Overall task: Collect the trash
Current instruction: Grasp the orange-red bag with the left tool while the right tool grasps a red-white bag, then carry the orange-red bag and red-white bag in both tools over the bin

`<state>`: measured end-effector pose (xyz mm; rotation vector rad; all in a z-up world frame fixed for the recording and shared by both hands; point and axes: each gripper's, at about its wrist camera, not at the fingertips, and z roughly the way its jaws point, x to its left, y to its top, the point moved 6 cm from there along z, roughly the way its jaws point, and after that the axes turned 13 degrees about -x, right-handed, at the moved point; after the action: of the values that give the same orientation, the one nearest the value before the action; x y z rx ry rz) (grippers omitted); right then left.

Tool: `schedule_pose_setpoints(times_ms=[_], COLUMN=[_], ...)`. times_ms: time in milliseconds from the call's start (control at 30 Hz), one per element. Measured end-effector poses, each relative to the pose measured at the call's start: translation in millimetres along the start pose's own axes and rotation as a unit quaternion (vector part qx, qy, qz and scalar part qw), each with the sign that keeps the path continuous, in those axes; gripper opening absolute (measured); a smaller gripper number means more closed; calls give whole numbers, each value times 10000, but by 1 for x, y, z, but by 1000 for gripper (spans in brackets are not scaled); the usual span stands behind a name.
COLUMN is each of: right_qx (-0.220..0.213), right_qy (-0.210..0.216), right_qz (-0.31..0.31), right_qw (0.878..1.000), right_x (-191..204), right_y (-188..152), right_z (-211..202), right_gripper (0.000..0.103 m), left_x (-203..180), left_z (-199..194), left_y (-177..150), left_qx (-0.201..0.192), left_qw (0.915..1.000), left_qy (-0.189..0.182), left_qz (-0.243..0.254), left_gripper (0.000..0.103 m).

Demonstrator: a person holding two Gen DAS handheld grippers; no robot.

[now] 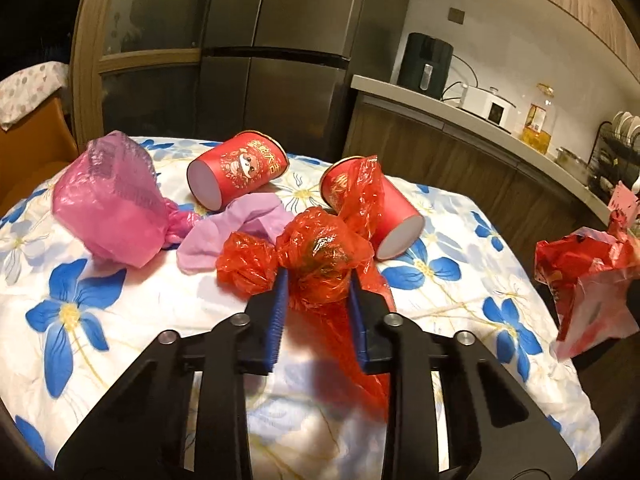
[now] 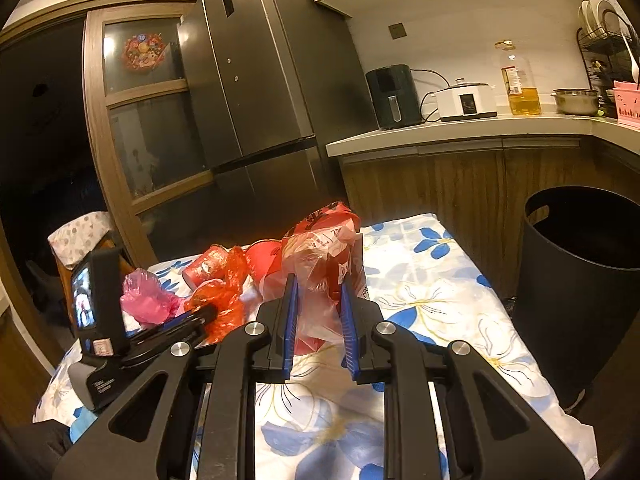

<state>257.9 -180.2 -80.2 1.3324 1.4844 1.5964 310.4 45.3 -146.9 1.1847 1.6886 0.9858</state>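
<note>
Left gripper [image 1: 318, 280] clamps the red bag [image 1: 320, 252] mid-worktop, right gripper [image 2: 318, 284] seemingly pinches the printed bag [image 2: 320, 240], both held for the bin [image 2: 580, 280] off the right edge.

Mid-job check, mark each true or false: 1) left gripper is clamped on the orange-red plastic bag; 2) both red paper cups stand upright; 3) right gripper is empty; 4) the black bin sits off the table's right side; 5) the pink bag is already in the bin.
1) True: the left gripper has the orange-red plastic bag pinched between its blue fingers.
2) False: both red paper cups lie on their sides.
3) False: the right gripper is shut on a clear-and-red printed bag.
4) True: the black bin stands beside the table, to its right.
5) False: the pink bag lies on the table.
</note>
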Motion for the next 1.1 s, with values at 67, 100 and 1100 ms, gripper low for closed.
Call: schedule_pose_setpoints(times_ms=[67, 100, 1100], right_qx=[-4, -14, -566], right_qy=[-15, -16, -434], right_qz=[21, 31, 149], right_qw=[10000, 10000, 9973], right_x=[-2, -3, -43], right_y=[1, 2, 39], right_z=[-3, -4, -73], right_gripper=[21, 21, 21], left_x=[-2, -3, -119], left_z=[-14, -22, -119], left_y=[1, 2, 39], left_qx=[-104, -169, -1037], left_qw=[9999, 9998, 9848], left_qy=[-70, -90, -1307], left_qz=[-57, -47, 493], left_gripper=[22, 22, 21])
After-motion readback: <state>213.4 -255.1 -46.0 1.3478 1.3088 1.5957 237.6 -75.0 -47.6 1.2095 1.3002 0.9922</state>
